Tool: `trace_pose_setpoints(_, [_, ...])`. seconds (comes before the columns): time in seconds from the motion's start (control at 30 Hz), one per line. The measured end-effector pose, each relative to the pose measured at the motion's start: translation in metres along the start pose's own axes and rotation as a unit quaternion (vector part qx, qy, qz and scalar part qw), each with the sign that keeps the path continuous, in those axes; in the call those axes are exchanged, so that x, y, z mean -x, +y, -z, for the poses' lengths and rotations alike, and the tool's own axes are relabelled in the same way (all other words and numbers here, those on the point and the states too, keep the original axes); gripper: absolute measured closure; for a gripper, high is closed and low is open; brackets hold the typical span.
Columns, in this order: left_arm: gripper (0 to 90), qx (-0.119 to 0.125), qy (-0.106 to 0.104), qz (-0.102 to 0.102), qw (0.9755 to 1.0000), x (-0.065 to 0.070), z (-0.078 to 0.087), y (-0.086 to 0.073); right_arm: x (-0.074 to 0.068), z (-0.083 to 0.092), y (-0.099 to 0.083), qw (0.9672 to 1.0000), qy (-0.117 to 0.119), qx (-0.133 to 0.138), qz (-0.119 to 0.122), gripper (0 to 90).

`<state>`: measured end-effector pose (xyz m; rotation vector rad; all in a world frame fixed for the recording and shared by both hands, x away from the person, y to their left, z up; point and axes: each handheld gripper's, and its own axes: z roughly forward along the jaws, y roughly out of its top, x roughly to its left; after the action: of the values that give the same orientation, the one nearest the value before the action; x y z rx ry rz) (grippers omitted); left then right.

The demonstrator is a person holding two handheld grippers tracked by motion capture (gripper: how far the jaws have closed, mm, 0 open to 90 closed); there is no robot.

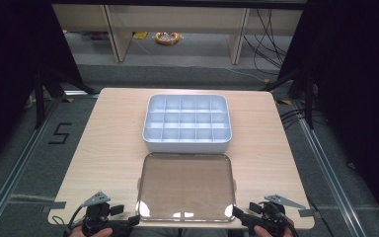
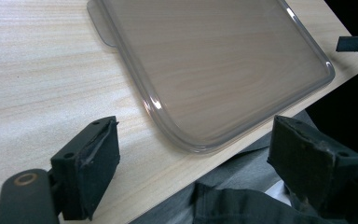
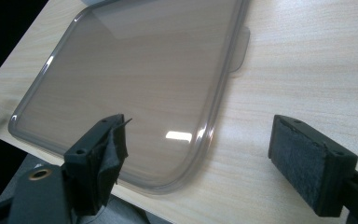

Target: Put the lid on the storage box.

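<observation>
Both grippers spread wide, holding nothing.
Left gripper [image 1: 134,218] and right gripper [image 1: 237,213] flank the clear lid [image 1: 185,186] (near corners), jaws apart, untouching.

The white compartment tray [image 1: 187,123] is sitting toward 12 o'clock on the light wood table [image 1: 108,148], its grid of small cells lying open. Off the table at about 9 o'clock, a black "5" marking [image 1: 60,133] is showing on the grey floor [image 1: 29,173]. Way back around 12 o'clock, a yellow coil [image 1: 167,38] is lying on the floor between pale furniture legs [image 1: 120,34], and black cables [image 1: 271,34] are hanging at about 1 o'clock.
</observation>
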<state>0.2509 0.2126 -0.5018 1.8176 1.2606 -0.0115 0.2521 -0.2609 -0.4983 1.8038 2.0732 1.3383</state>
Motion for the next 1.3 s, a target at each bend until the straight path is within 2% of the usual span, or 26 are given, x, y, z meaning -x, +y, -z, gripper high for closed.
trace_pose_setpoints(0.13, [15.6, -0.002, -0.001, 0.001, 1.0, 0.001, -0.001, 0.0, 0.0, -0.001, 0.0, 1.0, -0.005, 0.0, -0.006, 20.7])
trace_pose_setpoints(0.17, [15.6, -0.002, -0.002, 0.001, 1.0, 0.002, -0.001, 0.0, -0.002, -0.001, 0.0, 0.9996, 0.007, -0.001, -0.027, 20.7])
trace_pose_setpoints(0.2, [15.6, -0.002, -0.002, 0.001, 1.0, 0.002, -0.001, 0.0, -0.002, -0.001, 0.0, 0.9996, 0.007, -0.001, -0.027, 20.7])
trace_pose_setpoints(0.23, [15.6, -0.002, 0.0, 0.001, 1.0, 0.001, -0.001, 0.0, 0.0, -0.001, 0.0, 1.0, 0.004, 0.004, -0.006, 20.7])
trace_pose_setpoints(0.27, [15.6, -0.002, 0.001, 0.001, 1.0, 0.001, -0.001, 0.0, 0.001, -0.001, 0.0, 1.0, -0.005, 0.001, 0.0, 20.7])
trace_pose_setpoints(0.37, [15.6, -0.001, 0.001, 0.002, 1.0, 0.0, -0.001, 0.0, 0.0, -0.002, 0.0, 1.0, -0.004, 0.0, -0.002, 21.1])
trace_pose_setpoints(0.43, [15.4, -0.002, -0.008, 0.015, 0.9999, 0.0, -0.002, 0.0, -0.002, -0.003, -0.001, 0.9997, 0.006, 0.003, -0.021, 21.1])
trace_pose_setpoints(0.47, [15.4, -0.002, -0.008, 0.015, 0.9999, 0.0, -0.002, 0.0, -0.002, -0.003, -0.001, 0.9997, 0.006, 0.003, -0.021, 21.1])
trace_pose_setpoints(0.5, [15.4, -0.004, -0.009, 0.014, 0.9999, -0.001, -0.002, 0.0, 0.001, -0.004, 0.0, 0.9999, 0.012, 0.002, -0.005, 21.2])
trace_pose_setpoints(0.6, [15.2, -0.003, -0.007, 0.014, 0.9999, 0.0, -0.002, 0.0, -0.001, -0.003, 0.0, 0.9998, 0.012, -0.002, -0.018, 21.3])
trace_pose_setpoints(0.67, [15.2, 0.0, -0.006, 0.013, 0.9999, 0.0, -0.002, 0.001, -0.001, -0.003, -0.001, 0.9998, 0.01, 0.0, -0.018, 21.3])
trace_pose_setpoints(0.77, [15.2, 0.001, -0.006, 0.014, 0.9999, 0.001, -0.002, 0.0, 0.001, -0.005, -0.001, 1.0, 0.007, 0.006, -0.001, 21.3])
trace_pose_setpoints(0.8, [15.2, 0.0, -0.009, 0.014, 0.9999, 0.001, -0.002, 0.001, -0.002, -0.003, -0.001, 0.9996, 0.015, -0.002, -0.022, 21.4])
trace_pose_setpoints(0.87, [15.2, 0.004, -0.009, 0.016, 0.9998, 0.003, -0.003, 0.001, -0.002, -0.003, -0.001, 0.9998, 0.013, -0.004, -0.015, 21.5])
trace_pose_setpoints(0.93, [15.2, 0.002, -0.009, 0.012, 0.9999, 0.003, -0.003, 0.001, -0.002, -0.004, -0.001, 0.9997, 0.014, 0.001, -0.019, 21.5])
trace_pose_setpoints(0.97, [15.3, 0.004, -0.013, 0.014, 0.9998, 0.004, -0.004, 0.002, -0.002, -0.004, 0.0, 0.9998, 0.007, 0.0, -0.018, 21.5])
trace_pose_setpoints(1.0, [15.6, 0.005, -0.014, 0.015, 0.9998, 0.004, -0.005, 0.002, -0.004, -0.004, 0.0, 0.9994, 0.011, -0.007, -0.032, 21.5])
trace_pose_setpoints(1.03, [15.8, 0.005, -0.014, 0.015, 0.9998, 0.004, -0.005, 0.002, -0.004, -0.004, 0.0, 0.9994, 0.011, -0.007, -0.032, 21.5])
trace_pose_setpoints(1.07, [15.7, 0.006, -0.019, 0.009, 0.9997, 0.004, -0.006, 0.003, 0.002, -0.007, 0.001, 1.0, 0.005, 0.004, 0.006, 21.6])
trace_pose_setpoints(1.2, [18.8, 0.01, -0.018, 0.007, 0.9998, 0.004, -0.01, 0.007, 0.0, -0.009, 0.003, 0.9999, 0.011, 0.005, -0.009, 21.4])
trace_pose_setpoints(1.23, [20.9, 0.004, -0.026, 0.0, 0.9997, 0.004, -0.013, 0.009, -0.003, -0.009, 0.004, 0.9995, 0.012, -0.002, -0.029, 21.5])
trace_pose_setpoints(1.3, [22.8, -0.001, -0.023, -0.007, 0.9997, 0.003, -0.015, 0.011, -0.002, -0.011, 0.005, 0.9997, 0.011, 0.004, -0.02, 22.1])
